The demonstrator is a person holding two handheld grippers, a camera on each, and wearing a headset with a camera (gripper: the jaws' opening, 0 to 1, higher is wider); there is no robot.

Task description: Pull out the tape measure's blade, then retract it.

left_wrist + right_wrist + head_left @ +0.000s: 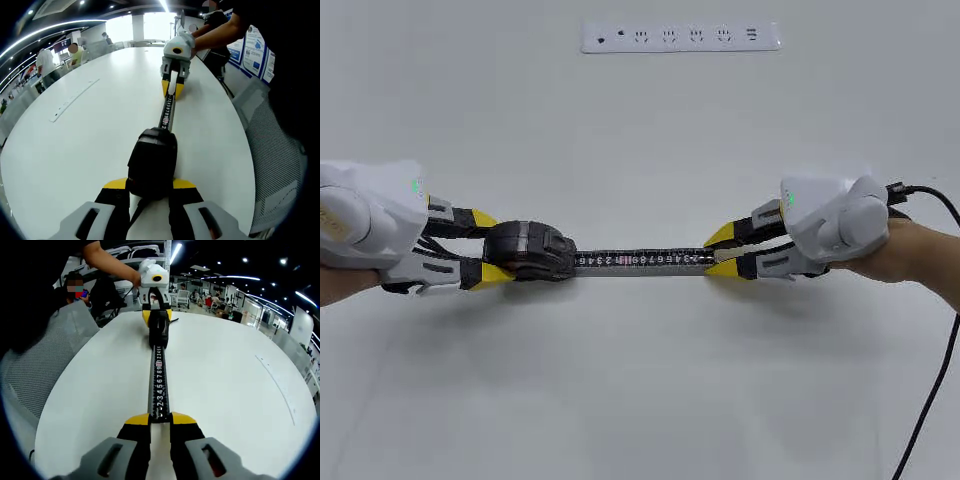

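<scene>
A black tape measure case [529,250] lies on the white table, with my left gripper [485,247] shut on its rear end. The same case [152,161] sits between the yellow-tipped jaws in the left gripper view. Its dark numbered blade [642,260] stretches right from the case to my right gripper [722,251], which is shut on the blade's end. In the right gripper view the blade [158,385] runs straight away from my right gripper [160,418] to the case [158,329]. In the left gripper view the right gripper [173,87] holds the far end of the blade [167,112].
A white power strip [681,37] lies at the far edge of the table [640,380]. A black cable [932,390] trails from the right gripper down the right side. A mesh chair [277,160] stands beside the table, and people are in the background.
</scene>
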